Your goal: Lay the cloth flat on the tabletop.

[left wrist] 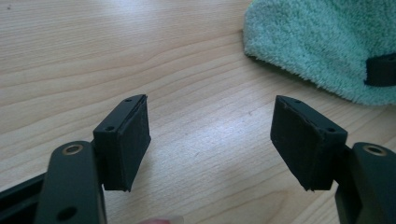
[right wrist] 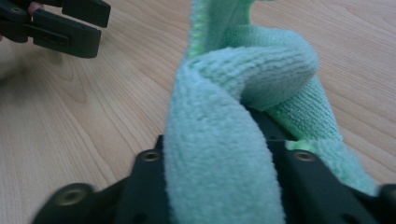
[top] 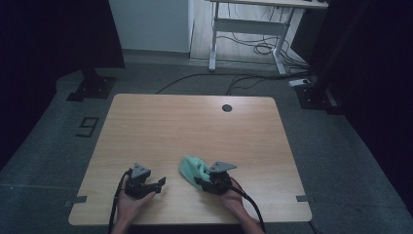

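A light green terry cloth (top: 191, 168) lies bunched near the front edge of the wooden table (top: 195, 122), right of centre. My right gripper (top: 199, 181) reaches into it from the right. In the right gripper view a thick fold of the cloth (right wrist: 224, 140) lies between and over the jaws of this gripper (right wrist: 217, 163), plump and unpinched, hiding the pads. My left gripper (top: 159, 183) rests a short way left of the cloth, apart from it. Its jaws (left wrist: 210, 140) stand wide open over bare wood, with the cloth (left wrist: 317, 42) ahead at the right.
A round black cable hole (top: 227, 107) sits near the table's far edge. Beyond the table stands a white desk frame (top: 243, 29), and cables (top: 234, 78) run across the grey floor. Dark stands flank both far corners.
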`<state>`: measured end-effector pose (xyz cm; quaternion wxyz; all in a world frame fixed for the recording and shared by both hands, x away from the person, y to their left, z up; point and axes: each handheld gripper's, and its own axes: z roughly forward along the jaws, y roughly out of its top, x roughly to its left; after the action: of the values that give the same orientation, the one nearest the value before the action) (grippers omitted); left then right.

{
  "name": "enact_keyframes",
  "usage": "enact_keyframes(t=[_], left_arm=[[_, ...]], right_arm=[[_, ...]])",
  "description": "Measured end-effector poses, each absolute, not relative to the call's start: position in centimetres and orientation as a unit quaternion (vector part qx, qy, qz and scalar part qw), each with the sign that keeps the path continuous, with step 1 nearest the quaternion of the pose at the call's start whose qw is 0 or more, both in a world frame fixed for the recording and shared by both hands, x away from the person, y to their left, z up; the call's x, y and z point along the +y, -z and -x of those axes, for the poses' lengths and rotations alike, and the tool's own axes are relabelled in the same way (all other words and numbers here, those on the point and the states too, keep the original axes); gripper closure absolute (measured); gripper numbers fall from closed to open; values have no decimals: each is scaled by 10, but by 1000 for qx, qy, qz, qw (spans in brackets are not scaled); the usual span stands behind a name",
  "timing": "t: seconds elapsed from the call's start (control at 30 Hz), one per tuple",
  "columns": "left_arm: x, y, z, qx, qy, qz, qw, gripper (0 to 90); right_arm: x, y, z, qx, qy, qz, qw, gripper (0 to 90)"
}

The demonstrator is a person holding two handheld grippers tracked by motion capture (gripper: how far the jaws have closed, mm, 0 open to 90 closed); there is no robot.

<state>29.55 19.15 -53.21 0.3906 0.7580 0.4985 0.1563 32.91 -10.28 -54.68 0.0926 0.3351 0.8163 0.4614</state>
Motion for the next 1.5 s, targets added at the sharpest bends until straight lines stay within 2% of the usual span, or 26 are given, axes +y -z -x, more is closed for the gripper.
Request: enact_keyframes(t=[0.13, 0.23, 0.27, 0.4, 0.77, 0.87, 0.93, 1.33, 1.5], left_arm=[[188, 529, -294, 493, -156, -758, 397, 287], [186, 527, -293, 492, -162, -756, 400, 286], [185, 526, -292, 491, -162, -756, 401, 286], [181, 524, -292, 488, -164, -757, 402, 285], [154, 512, -294, 474, -165, -761, 412, 250], [145, 506, -296, 465, -161, -762, 421, 234], [139, 501, -298, 460, -156, -762, 427, 228], [101, 484, -318, 441, -142, -773, 433, 203], [94, 487, -325, 448, -137, -772, 429, 240]], right_arm=[[-101, 544, -325, 812, -466, -340, 92, 420], [-103, 538, -320, 807, -474, -338, 104, 325], [-106, 534, -317, 803, -480, -335, 110, 302], [-118, 523, -311, 792, -500, -330, 118, 303], [-138, 516, -306, 785, -521, -315, 111, 478], [-137, 519, -309, 788, -515, -318, 111, 587], [-138, 520, -311, 787, -518, -318, 99, 630], [-132, 524, -312, 794, -513, -315, 83, 675], [-128, 525, -311, 797, -510, -311, 86, 679]])
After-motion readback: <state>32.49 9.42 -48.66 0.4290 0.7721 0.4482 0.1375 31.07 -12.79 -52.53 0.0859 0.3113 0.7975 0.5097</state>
